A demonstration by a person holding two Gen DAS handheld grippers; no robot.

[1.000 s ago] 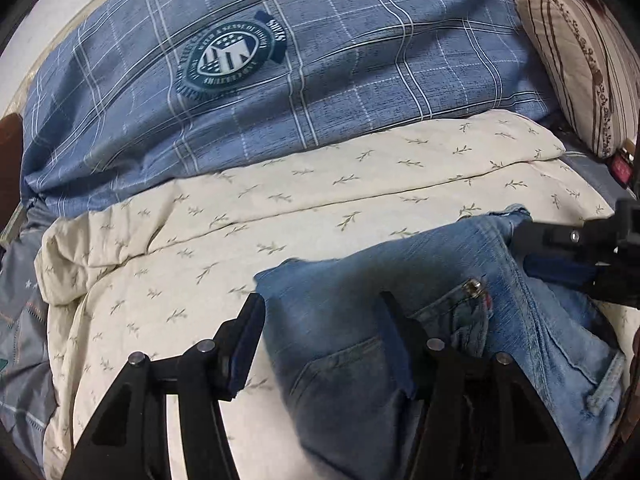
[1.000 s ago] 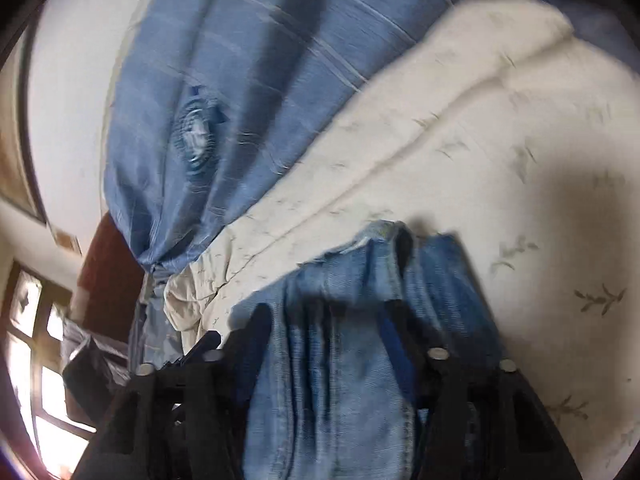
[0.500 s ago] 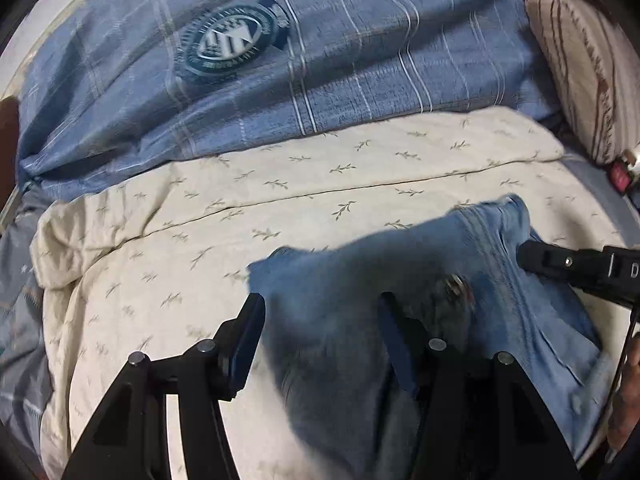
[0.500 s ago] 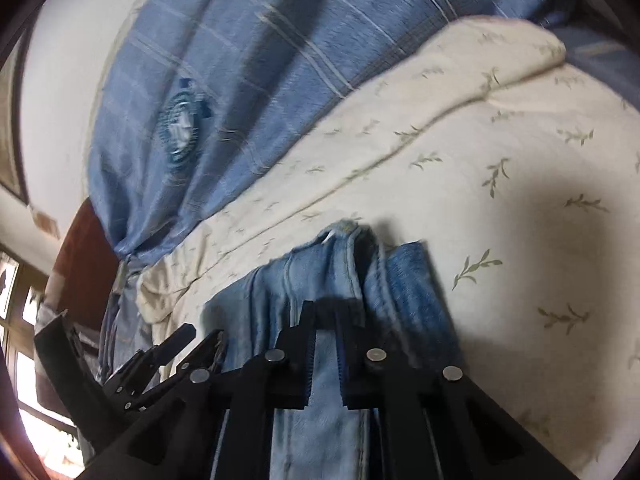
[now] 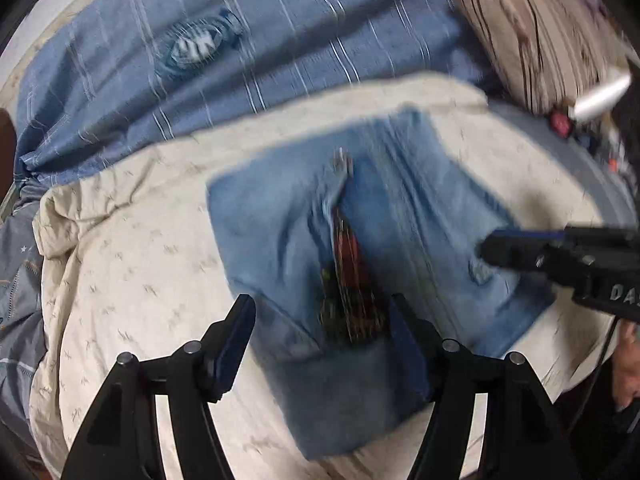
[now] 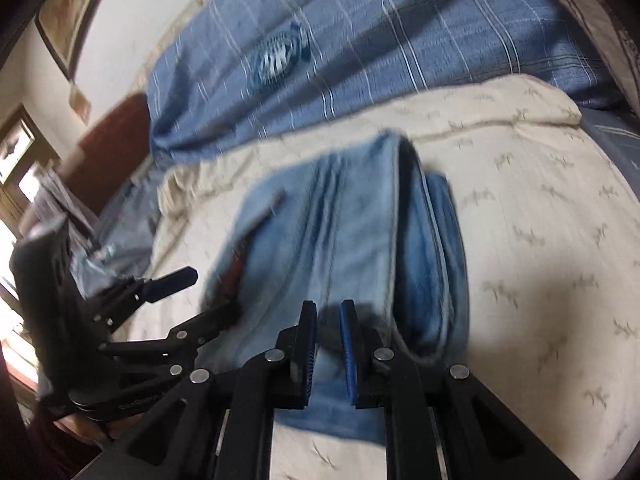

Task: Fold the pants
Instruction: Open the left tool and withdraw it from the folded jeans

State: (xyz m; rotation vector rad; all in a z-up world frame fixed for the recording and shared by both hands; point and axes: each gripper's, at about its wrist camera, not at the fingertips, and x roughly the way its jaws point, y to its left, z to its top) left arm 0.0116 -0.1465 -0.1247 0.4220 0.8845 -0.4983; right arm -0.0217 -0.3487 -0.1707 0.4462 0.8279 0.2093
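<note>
On the bed, atop a cream quilt (image 5: 132, 264) printed with small sprigs, lies a squared-off fold of pants (image 5: 404, 216) in faded blue denim, soft and blurred, with stitched seams running lengthwise. Behind, a blue plaid duvet (image 5: 288, 36) with thin white lines and a round crest (image 5: 192, 44). Left tongs (image 5: 322, 312) stand wide, having just been opening, black arms with blue pads either side of the denim's near edge, cloth between them but not pressed. Right tongs (image 6: 327, 312) are drawn narrow, having just been closing, ribbed blue pads almost together over the near end of the fold; cannot tell whether cloth is nipped. Only from the left wrist: a red and dark patterned lining (image 5: 348, 280) in a gap at the middle of the pants, a brown-striped pillow (image 5: 536, 32), and the right tongs side-on with tips on the denim. Only from the right wrist: stacked layers along the fold's right edge, a pale wall and a bright window (image 6: 16, 168).
</note>
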